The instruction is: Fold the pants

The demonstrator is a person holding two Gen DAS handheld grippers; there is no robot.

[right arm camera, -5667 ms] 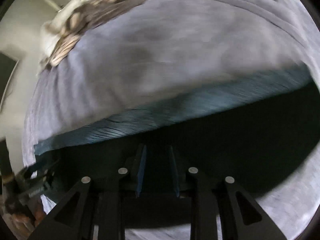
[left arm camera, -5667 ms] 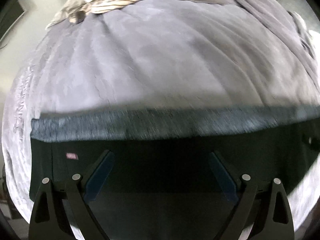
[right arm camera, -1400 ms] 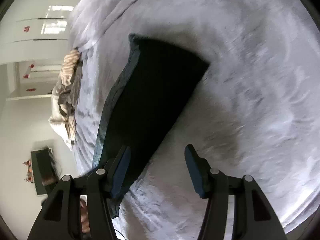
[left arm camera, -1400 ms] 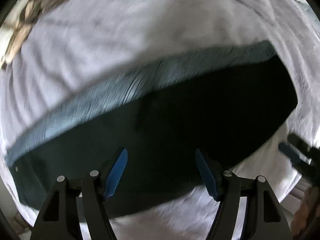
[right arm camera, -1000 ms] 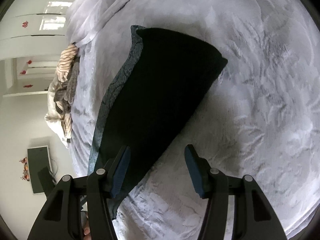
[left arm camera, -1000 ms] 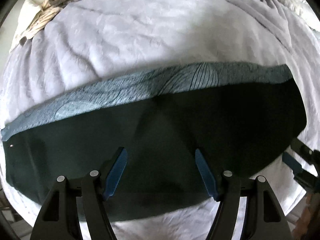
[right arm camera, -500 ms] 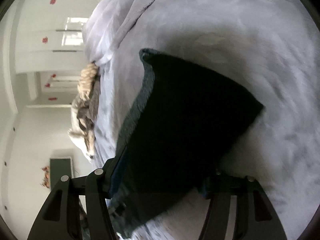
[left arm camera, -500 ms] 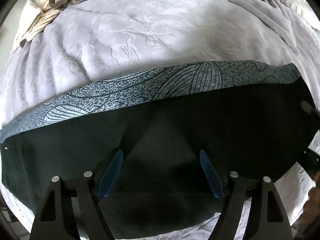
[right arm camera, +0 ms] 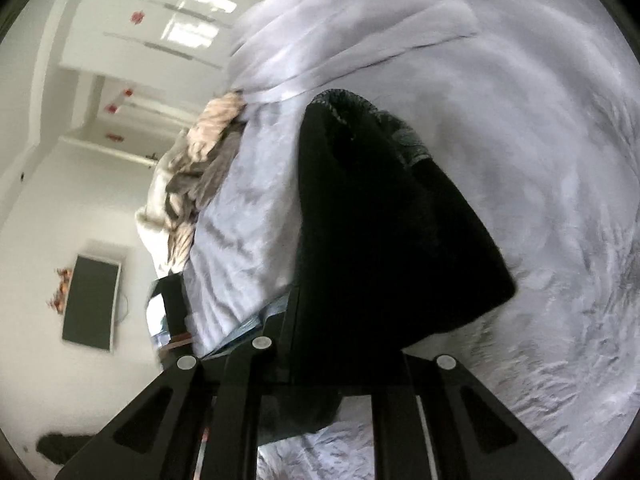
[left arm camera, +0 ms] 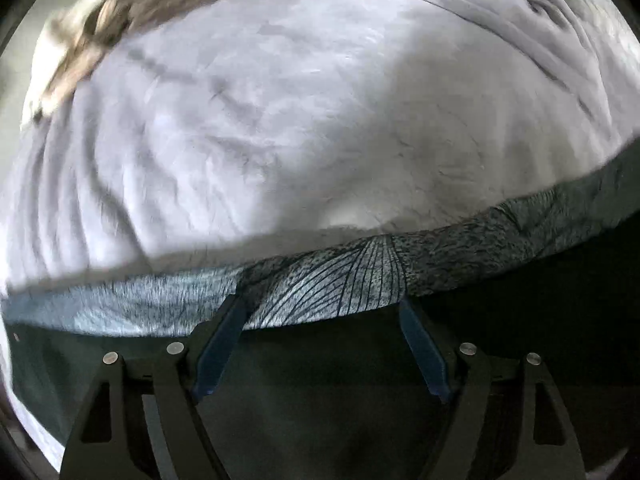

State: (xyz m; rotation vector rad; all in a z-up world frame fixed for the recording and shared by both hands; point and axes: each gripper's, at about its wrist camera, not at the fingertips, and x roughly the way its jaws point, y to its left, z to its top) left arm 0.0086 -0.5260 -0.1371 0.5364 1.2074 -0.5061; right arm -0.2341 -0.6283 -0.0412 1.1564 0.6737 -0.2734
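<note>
The dark pants (left arm camera: 328, 396) lie folded lengthwise on the pale grey bed cover (left arm camera: 280, 140), with a grey leaf-patterned strip (left arm camera: 352, 280) along their far edge. My left gripper (left arm camera: 322, 304) is open, its blue pads (left arm camera: 218, 344) spread low over the pants at the patterned strip. In the right wrist view the pants (right arm camera: 380, 220) rise in a dark raised fold in front of the camera. My right gripper (right arm camera: 344, 312) is shut on the pants' end, its fingertips hidden in the cloth.
A striped beige and brown bundle of cloth (right arm camera: 192, 168) lies at the far side of the bed; it also shows in the left wrist view (left arm camera: 104, 20). A bunched grey blanket (right arm camera: 332, 32) lies beyond the pants. A wall TV (right arm camera: 92, 300) and white doors are off the bed.
My right gripper has closed on the end of the pants and lifted it into a raised fold. My left gripper has moved forward to the patterned edge, still open.
</note>
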